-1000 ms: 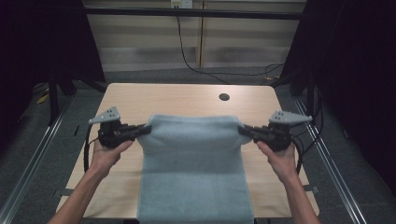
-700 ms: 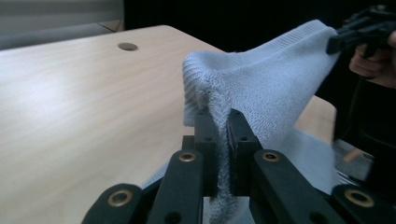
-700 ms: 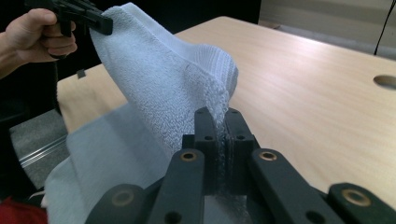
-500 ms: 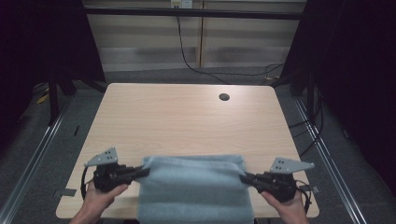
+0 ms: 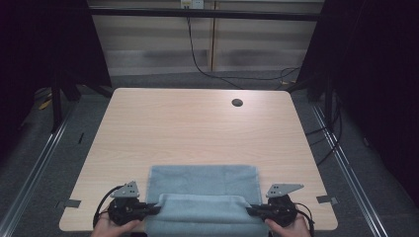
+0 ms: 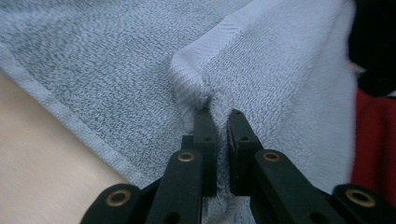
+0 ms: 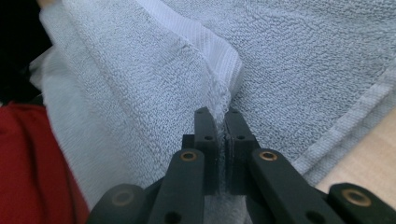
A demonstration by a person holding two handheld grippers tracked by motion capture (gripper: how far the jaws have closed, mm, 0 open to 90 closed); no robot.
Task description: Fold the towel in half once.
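High view, near side of the table (image 5: 197, 123): pale blue towel (image 5: 205, 177) spread flat close to the near edge, nearest hem raised in a soft ridge between the left gripper (image 5: 157, 208) and the right gripper (image 5: 249, 211). Fold or spread, at a guess?

— Probably a fold, going by the doubled layer. Worth checking the grip first.

Left gripper view: jaws of the left gripper (image 6: 218, 116) pressed together on a towel (image 6: 116, 60) corner, with the stitched hem bunched right at the tips. Right gripper view: same for the right gripper (image 7: 217, 114), pinching the opposite corner of the towel (image 7: 303, 56) just below the woven band.

— Good enough, though shallow on both sides. Hold firm and avoid any tug sideways; likely to slip out of such a small bite.

How to place the hem, then?

— Carry both corners forward together, level with each other, low over the flat layer. Aim for the far hem and line up the side borders before lowering. Stretch lightly outward to take the sag out of the ridge, no harder.

And the release?

— Set down first, press, then spread both jaws at once. Lift straight up to avoid dragging the loops along.
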